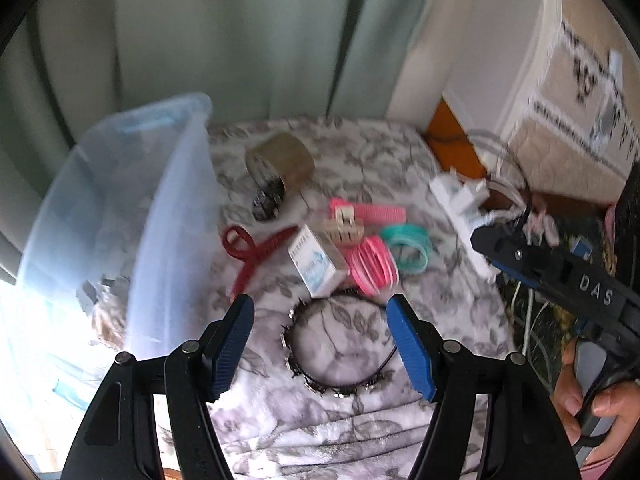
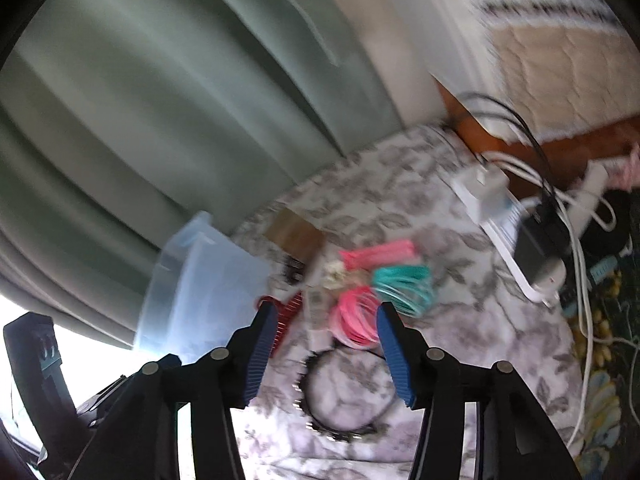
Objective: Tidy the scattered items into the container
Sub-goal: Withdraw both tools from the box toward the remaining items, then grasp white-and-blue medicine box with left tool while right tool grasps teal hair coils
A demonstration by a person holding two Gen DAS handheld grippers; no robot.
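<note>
On the left a clear plastic bin [image 1: 120,208] stands on the floral blanket [image 1: 340,364], with scattered items beside it: tape roll [image 1: 280,160], red clip [image 1: 250,254], small box [image 1: 316,262], pink bands [image 1: 372,266], teal bands [image 1: 408,246]. The left gripper [image 1: 322,350] and the right gripper [image 2: 326,354] each hang with fingers apart over a studded headband [image 1: 332,350]. Only the left view shows the hand [image 1: 592,396] holding the other tool; the right view is blurred.

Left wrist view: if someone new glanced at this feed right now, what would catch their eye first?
Probably the bright pink coiled bands and teal bands bunched mid-blanket beside a small white box and red scissors. Next, the translucent blue container tilted at the left. Nearest, a studded black headband lies between the open fingers of the left hand-held gripper.
</note>
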